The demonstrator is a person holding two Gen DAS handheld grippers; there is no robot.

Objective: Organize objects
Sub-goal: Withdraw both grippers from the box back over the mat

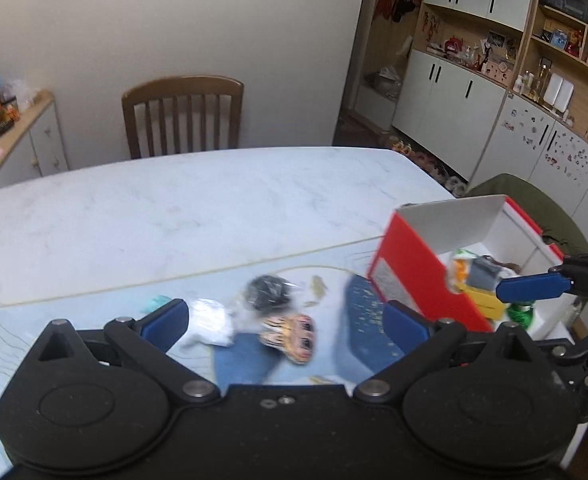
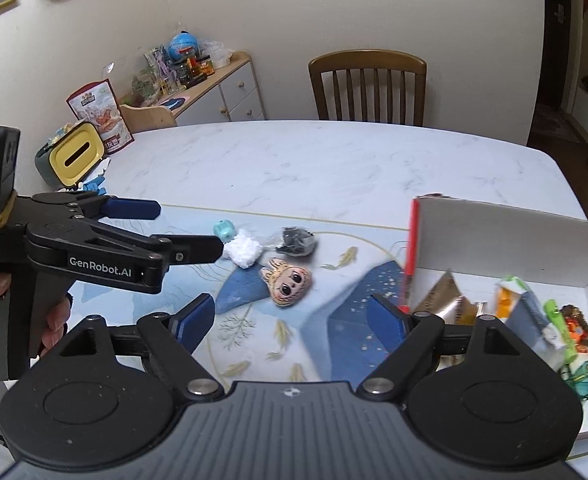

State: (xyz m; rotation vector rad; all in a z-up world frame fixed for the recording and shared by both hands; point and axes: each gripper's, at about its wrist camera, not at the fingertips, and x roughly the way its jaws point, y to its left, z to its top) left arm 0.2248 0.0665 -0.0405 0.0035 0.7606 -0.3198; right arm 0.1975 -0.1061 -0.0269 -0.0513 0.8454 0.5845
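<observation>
Left claw sat spread wide, nothing between its blue pads, low over the blue fish-print mat on the table. Right claw likewise gaped wide and empty, above the mat, its right pad just beside the near left corner of the red-and-white box. In the right wrist view a hand gripped the left tool's handle. Loose items lay on the mat ahead of both claws: cartoon face charm nearest, white fluffy lump beyond it to the left, black item in clear wrap beyond to the right, small teal bead touching the white lump's far-left side. Box stood at the mat's right end, lid up, holding packets and toys, blurred. Farther off, bare marble tabletop, yellow-lidded container at the far left edge, a wooden chair behind the table against the wall.
</observation>
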